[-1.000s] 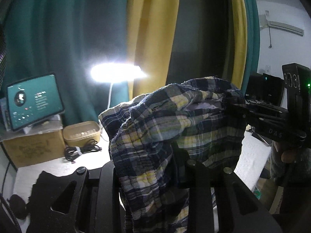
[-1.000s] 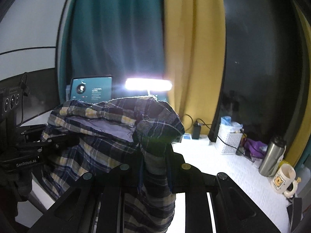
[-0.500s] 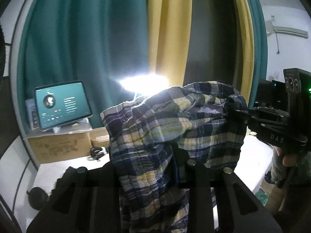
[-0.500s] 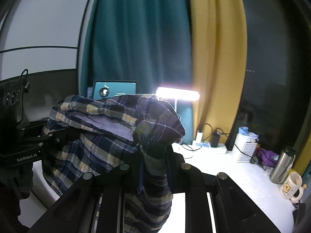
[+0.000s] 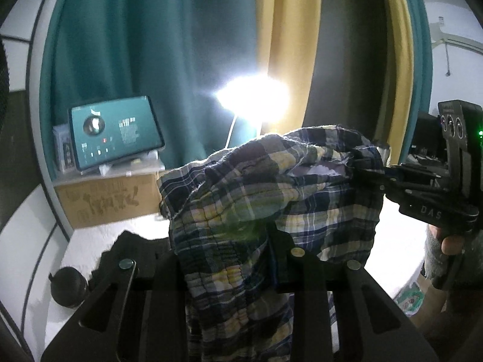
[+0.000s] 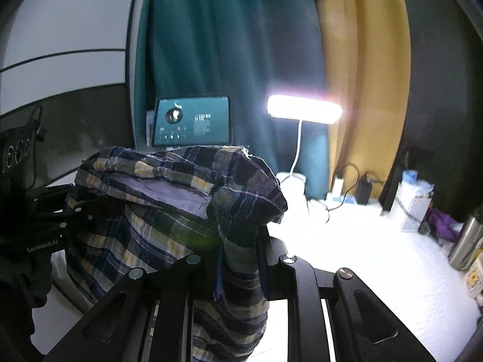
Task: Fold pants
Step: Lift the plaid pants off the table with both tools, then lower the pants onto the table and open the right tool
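The plaid pants (image 5: 271, 205), navy, white and yellow, hang bunched in the air between both grippers. My left gripper (image 5: 238, 241) is shut on one end of the waistband, cloth draped over its fingers. My right gripper (image 6: 240, 241) is shut on the other end; the pants (image 6: 169, 199) sag to its left. In the left wrist view the right gripper (image 5: 371, 178) shows at the right, clamped on the cloth. In the right wrist view the left gripper (image 6: 75, 211) shows at the left edge. The legs hang below, out of sight.
A white table (image 6: 377, 259) lies below. A lit tablet (image 5: 114, 132) stands on a cardboard box (image 5: 108, 202) at the back left. A bright desk lamp (image 6: 305, 111), chargers, a white basket (image 6: 416, 208) and a steel bottle (image 6: 465, 241) stand at the back right. Teal and yellow curtains hang behind.
Both grippers have lifted the pants higher and swung to the left. The tablet and lamp have shifted right in both views. The grips are unchanged.
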